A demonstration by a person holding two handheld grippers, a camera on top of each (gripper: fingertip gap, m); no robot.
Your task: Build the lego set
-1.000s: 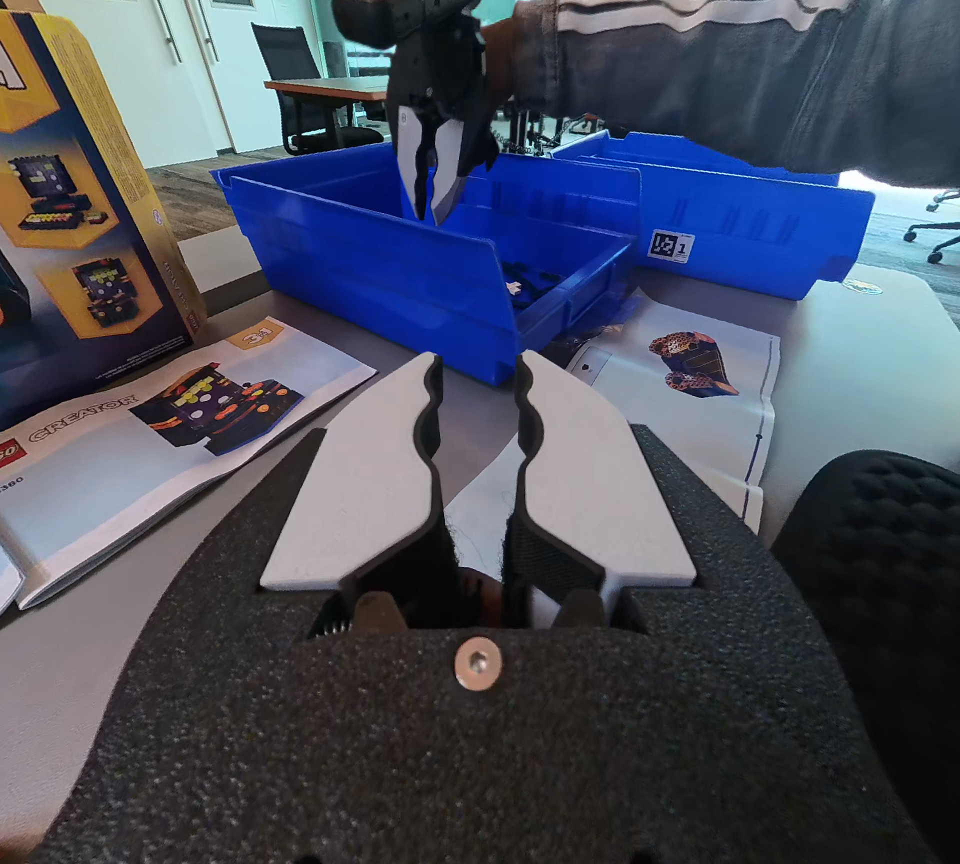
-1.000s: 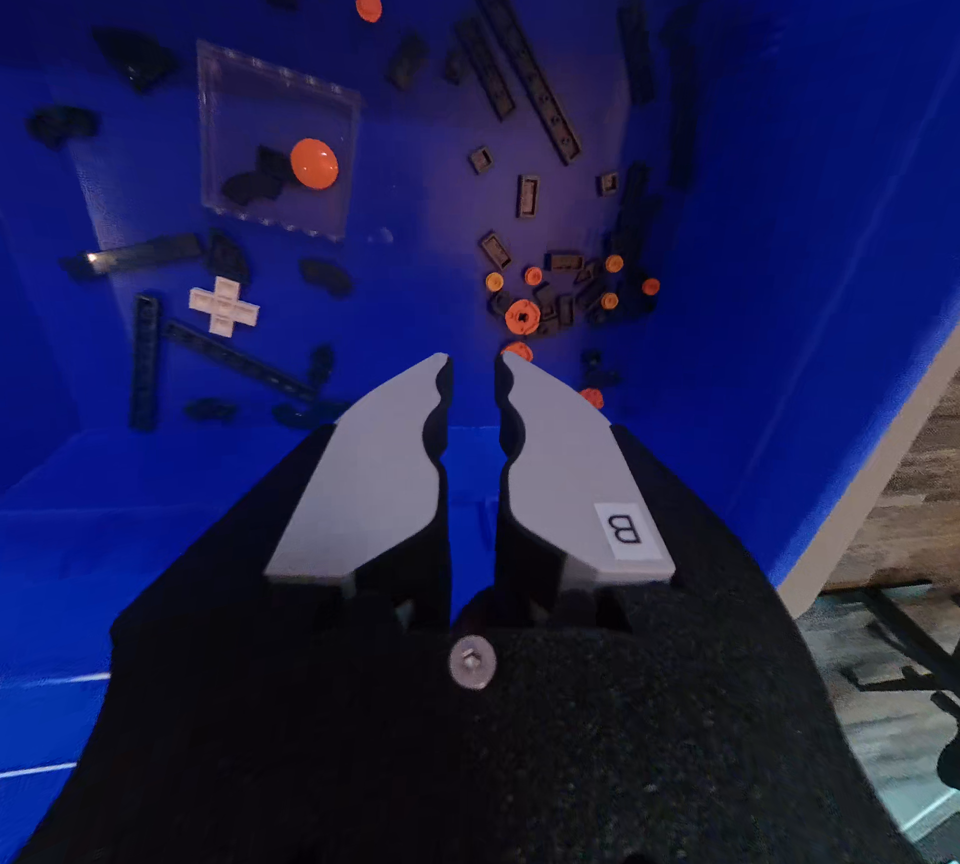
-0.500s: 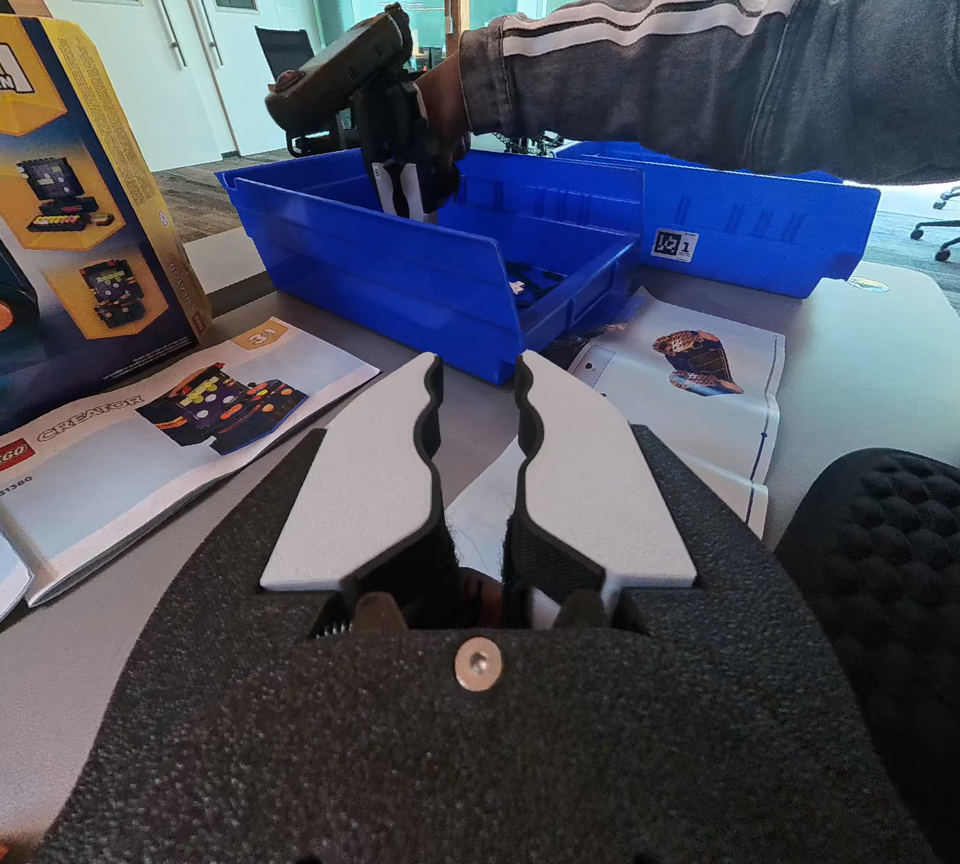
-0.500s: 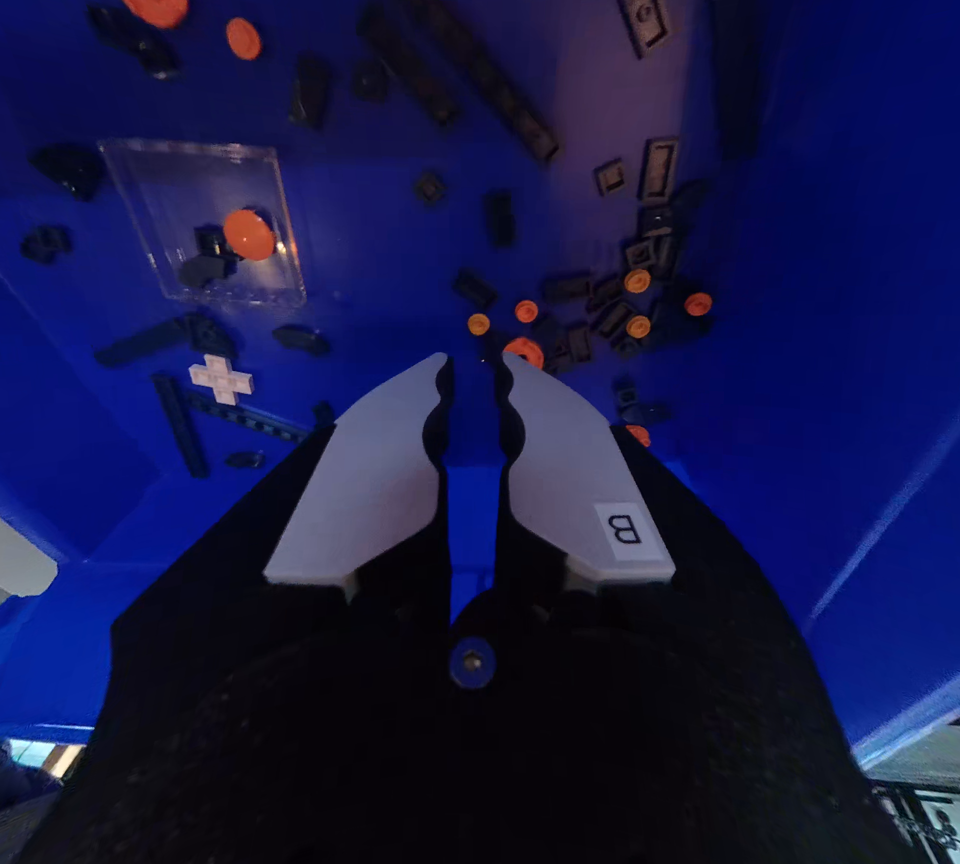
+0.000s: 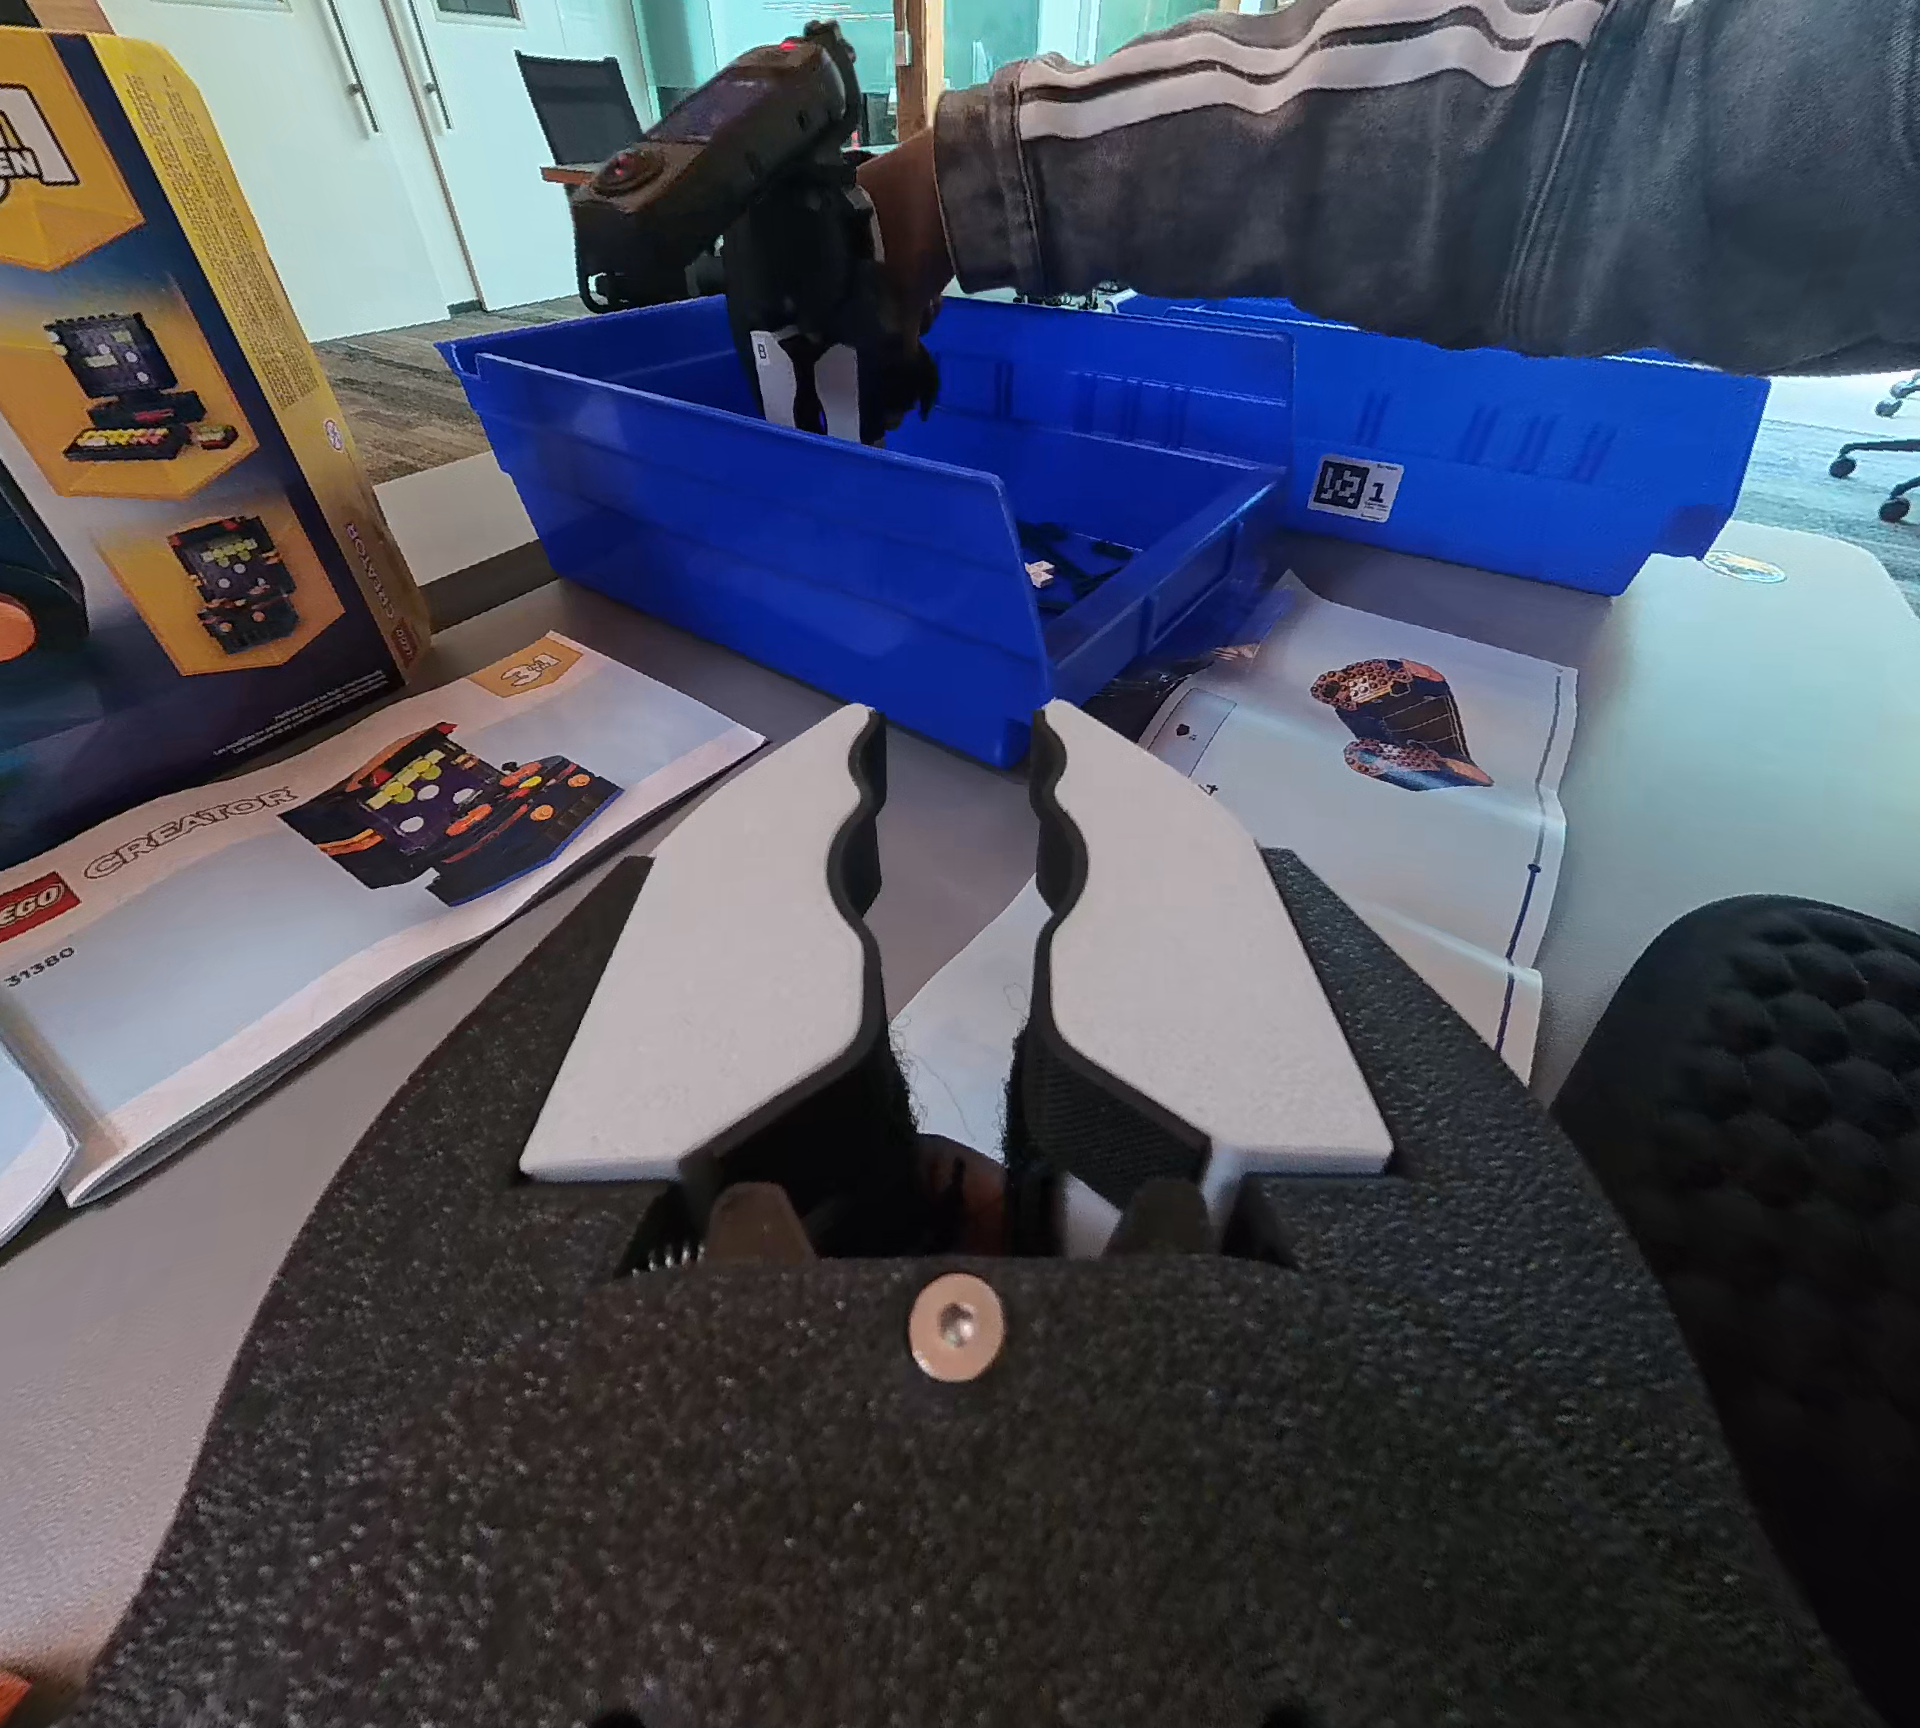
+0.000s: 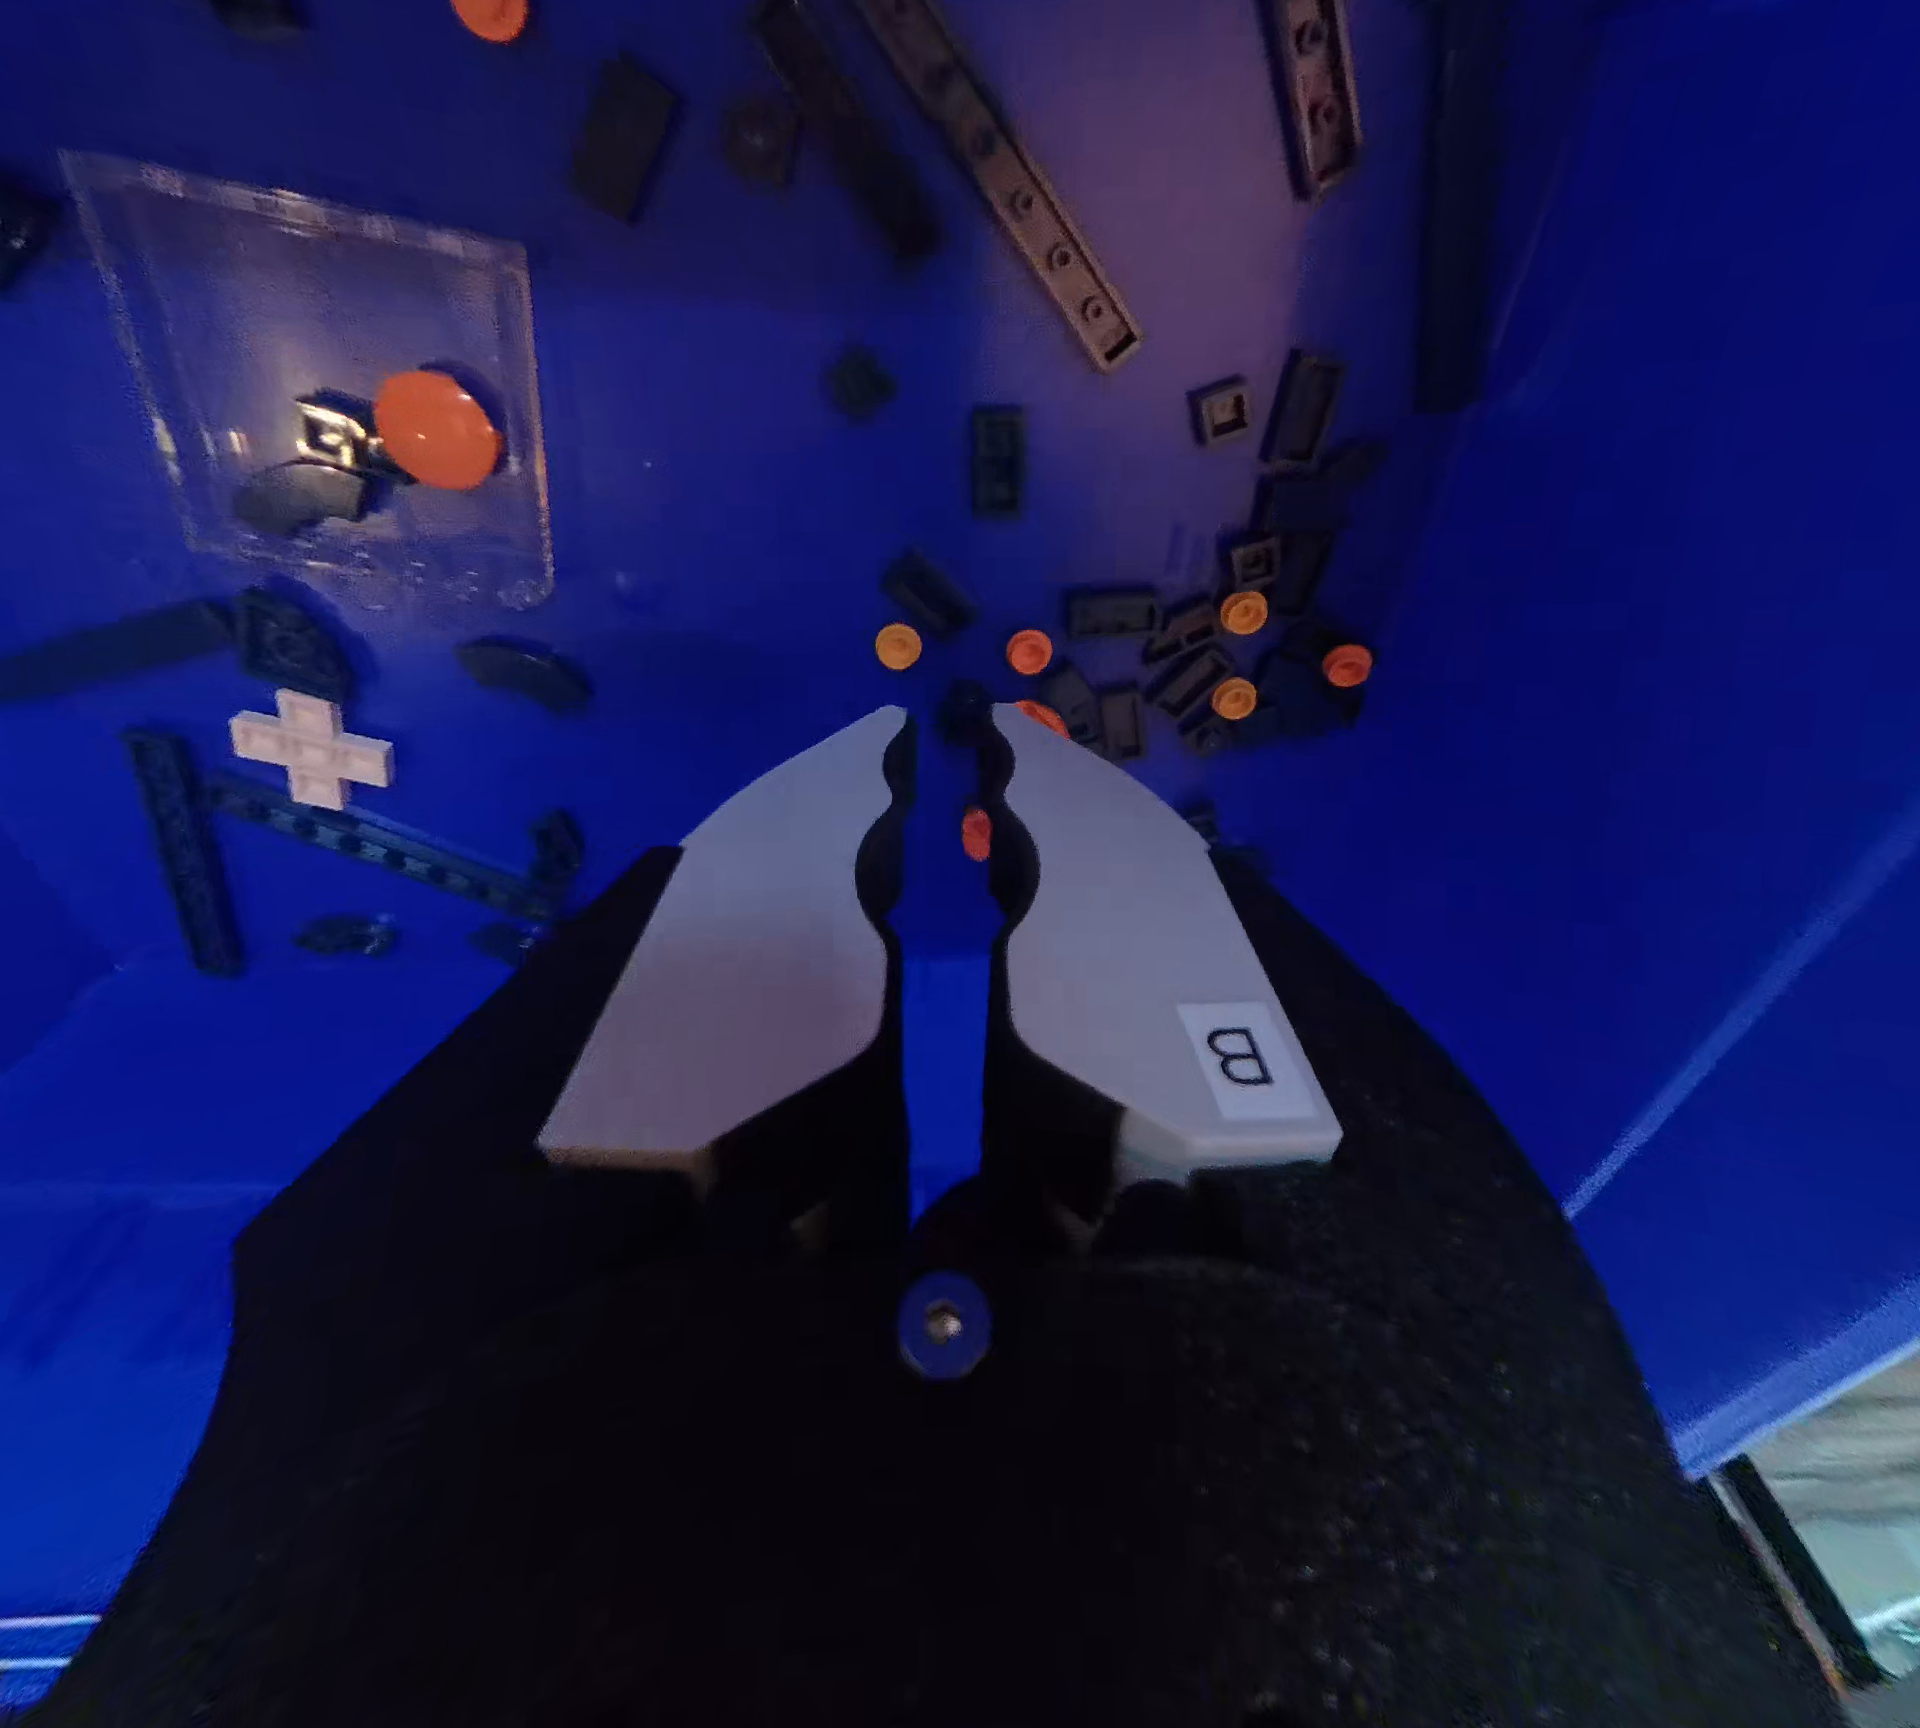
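My right gripper (image 6: 951,717) is low inside a blue bin (image 6: 1662,535), its jaws a narrow gap apart. A small dark piece (image 6: 966,710) lies at its fingertips, and a small orange piece (image 6: 977,831) shows in the gap on the bin floor; neither is pinched. Small orange studs (image 6: 1029,652) and dark plates (image 6: 1184,670) lie just beyond. In the left wrist view the right gripper (image 5: 805,400) dips into the bin (image 5: 790,556), held by a hand in a grey striped sleeve (image 5: 1455,151). My left gripper (image 5: 956,722) is open and empty above the table, before the bin's near corner.
The bin holds a clear panel (image 6: 312,369) with an orange dome (image 6: 436,429), a white cross piece (image 6: 310,748) and long dark plates (image 6: 987,130). On the table lie a booklet (image 5: 312,868), a printed sheet (image 5: 1403,774), a toy box (image 5: 156,431) and a second blue bin (image 5: 1507,452). There is about 30 cm between the tips of the two grippers.
My right gripper has gone lower into the bin toward the cluster of small studs, and its jaws have narrowed a little. My left gripper has stayed put.
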